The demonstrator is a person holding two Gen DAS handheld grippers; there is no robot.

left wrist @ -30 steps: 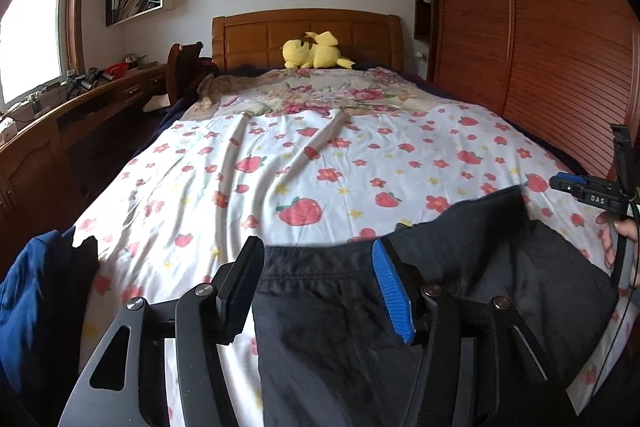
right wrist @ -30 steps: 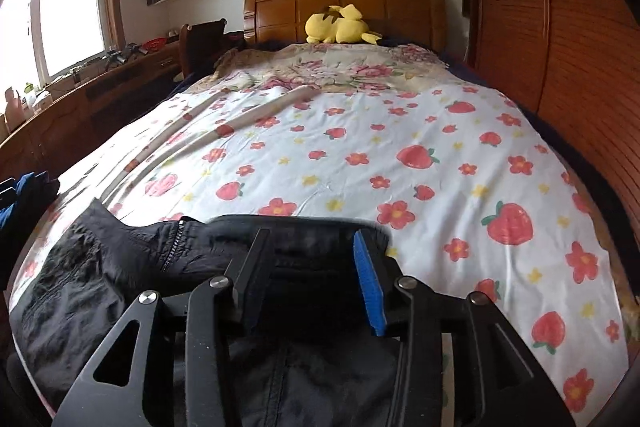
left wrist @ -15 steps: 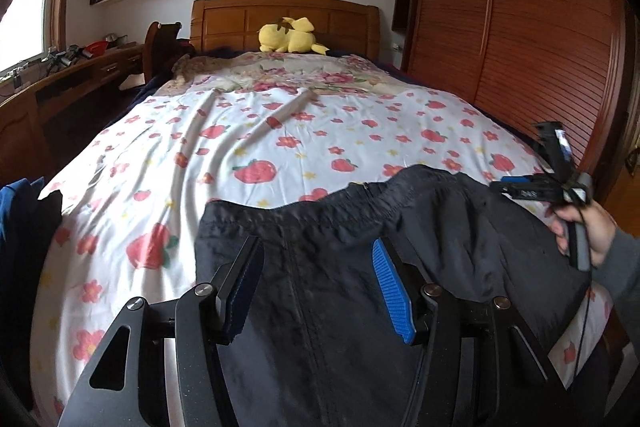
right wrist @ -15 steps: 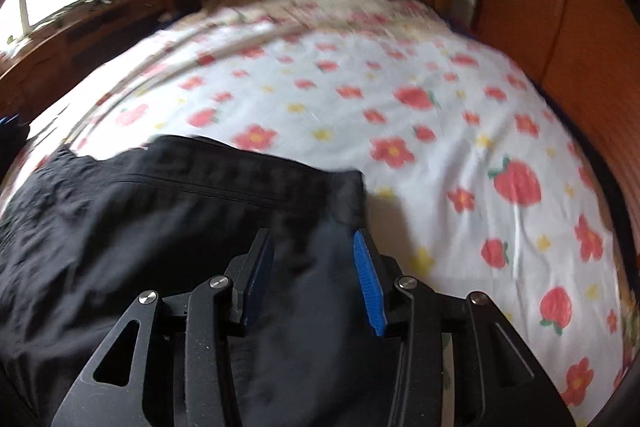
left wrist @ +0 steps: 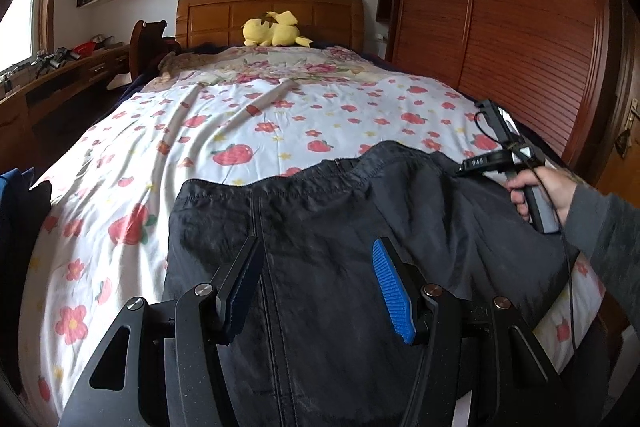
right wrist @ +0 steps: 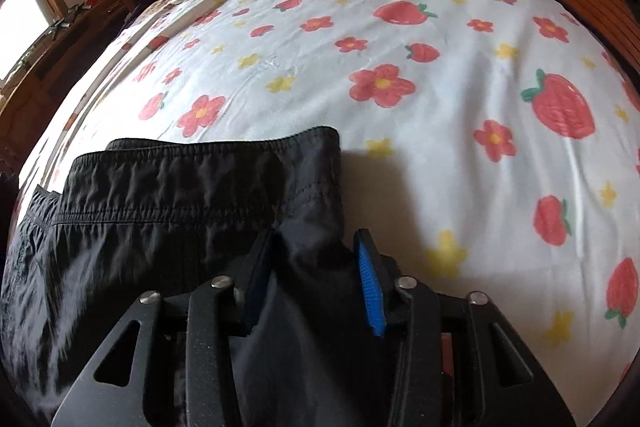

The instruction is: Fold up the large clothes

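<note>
Black trousers (right wrist: 180, 211) between right gripper (right wrist: 316, 279) jaws

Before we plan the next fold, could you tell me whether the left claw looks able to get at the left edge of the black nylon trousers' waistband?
Probably yes: the left claw stands open above the black nylon trousers, with nothing lying on the waistband's left edge.
</note>
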